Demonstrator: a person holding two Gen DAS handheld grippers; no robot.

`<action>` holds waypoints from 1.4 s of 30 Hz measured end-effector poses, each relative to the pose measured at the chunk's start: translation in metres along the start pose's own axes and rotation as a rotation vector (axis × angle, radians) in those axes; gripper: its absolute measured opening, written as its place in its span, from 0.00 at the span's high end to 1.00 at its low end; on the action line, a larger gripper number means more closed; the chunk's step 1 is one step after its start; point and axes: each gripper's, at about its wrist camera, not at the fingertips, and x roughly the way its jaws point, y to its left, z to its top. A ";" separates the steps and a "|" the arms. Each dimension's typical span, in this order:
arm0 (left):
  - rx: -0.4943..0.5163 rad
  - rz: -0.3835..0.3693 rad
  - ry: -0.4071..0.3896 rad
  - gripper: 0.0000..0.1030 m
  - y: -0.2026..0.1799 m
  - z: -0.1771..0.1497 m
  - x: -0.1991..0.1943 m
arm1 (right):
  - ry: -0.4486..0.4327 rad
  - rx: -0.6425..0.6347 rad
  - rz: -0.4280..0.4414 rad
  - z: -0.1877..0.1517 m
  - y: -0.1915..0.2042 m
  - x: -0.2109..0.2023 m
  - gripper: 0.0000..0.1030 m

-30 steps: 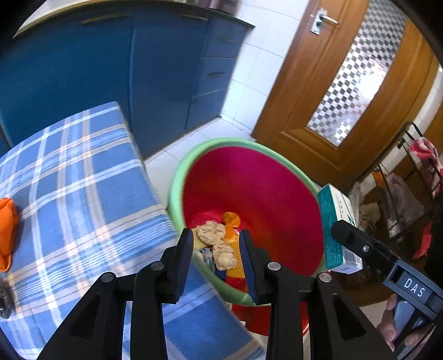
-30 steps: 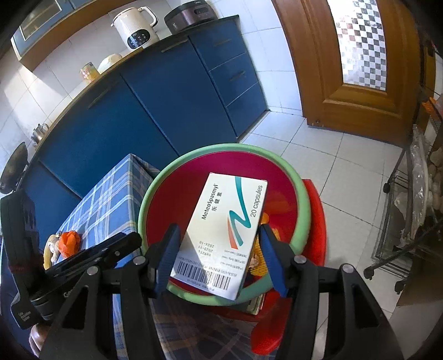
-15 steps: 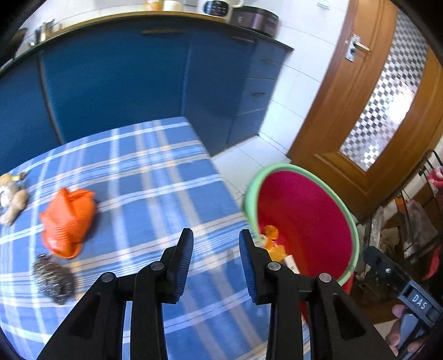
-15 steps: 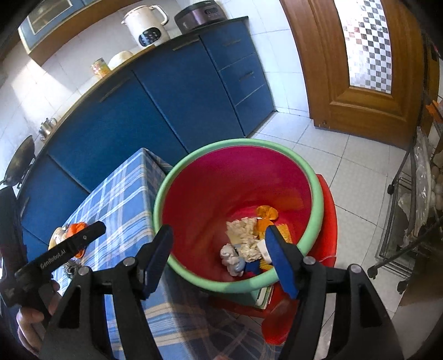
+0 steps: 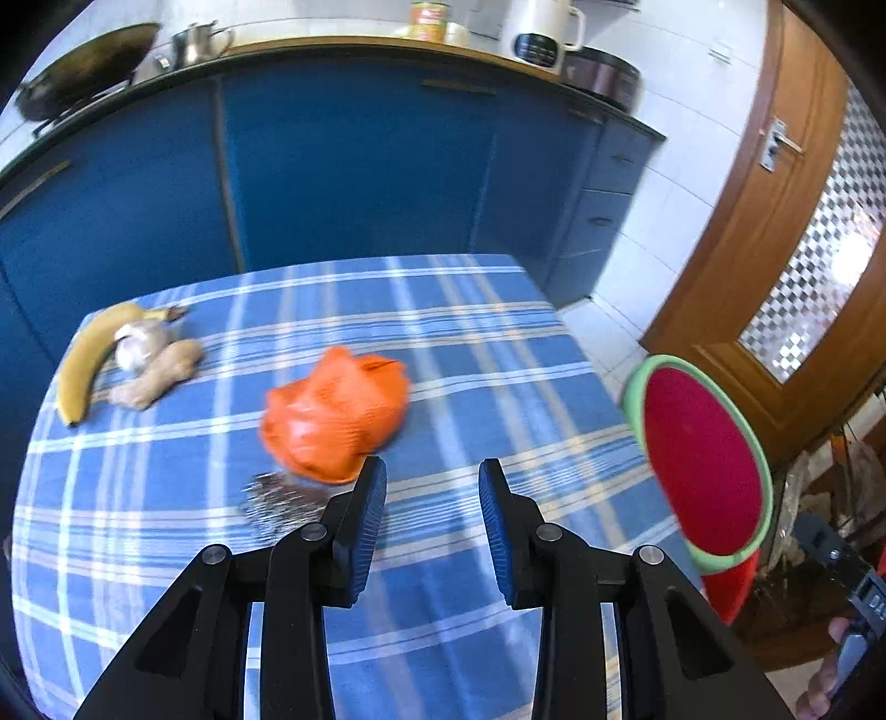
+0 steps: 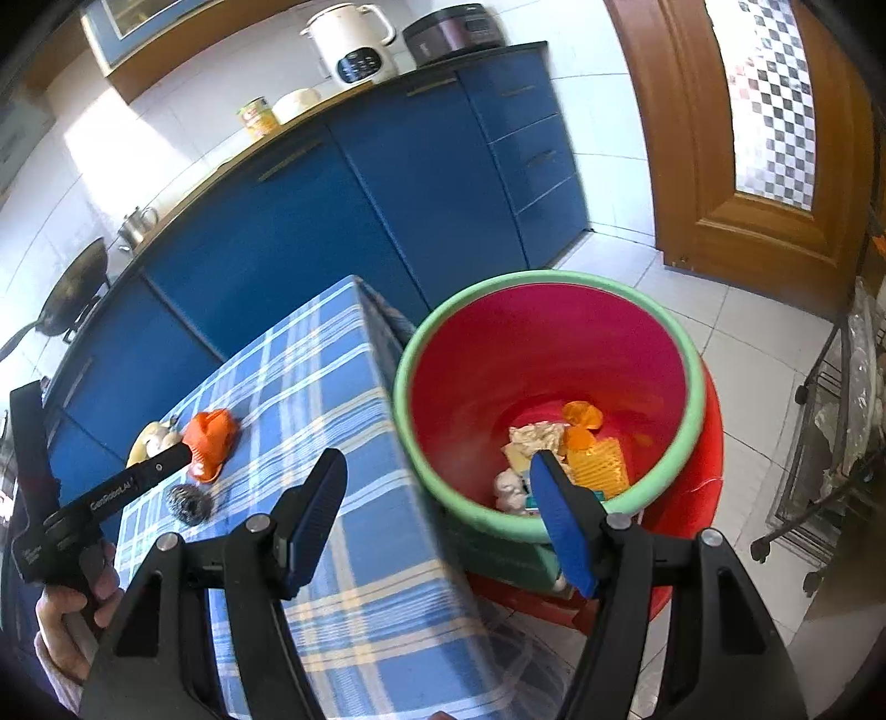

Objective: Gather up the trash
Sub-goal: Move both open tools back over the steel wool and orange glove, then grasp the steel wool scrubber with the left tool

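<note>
The left gripper (image 5: 426,501) hangs over the blue plaid tabletop (image 5: 487,354) with its jaws apart and nothing between them, the blue pads facing each other across bare cloth. Just ahead of it and a little to its left lies a crumpled orange bag (image 5: 335,412), and touching the bag's near edge is a steel scouring ball (image 5: 277,501), blurred in the left wrist view. Farther back toward the left corner of the tabletop sit a banana (image 5: 86,360), a knob of ginger (image 5: 155,376) and a pale garlic bulb (image 5: 135,346), all bunched together and well apart from the bag. Off the right edge of the tabletop stands the red bin (image 6: 554,354) with its green rim, set on a red stool (image 6: 703,476) on the tiled floor. The right gripper (image 6: 437,520) is held near the tabletop's corner beside the bin, jaws spread wide and empty, its right finger over the bin's near rim. Down in the bin lie crumpled tissue (image 6: 534,435), orange scraps (image 6: 581,415) and a yellow ridged piece (image 6: 601,465), heaped against the near side. Behind everything runs a blue cabinet (image 6: 332,221) carrying a white kettle (image 6: 354,44), and a wooden door (image 6: 764,138) stands at the right.
</note>
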 end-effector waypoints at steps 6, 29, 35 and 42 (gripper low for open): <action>-0.061 0.038 0.021 0.64 0.034 -0.009 0.003 | 0.010 -0.026 0.016 -0.007 0.016 -0.001 0.32; -0.141 -0.007 0.025 0.66 0.064 -0.023 0.036 | 0.090 -0.106 -0.002 -0.017 0.059 0.030 0.32; -0.171 -0.040 0.004 0.76 0.074 -0.024 0.032 | 0.104 -0.148 0.006 -0.015 0.079 0.038 0.32; -0.203 0.017 -0.040 0.77 0.099 -0.015 0.014 | 0.117 -0.201 0.038 -0.016 0.108 0.050 0.32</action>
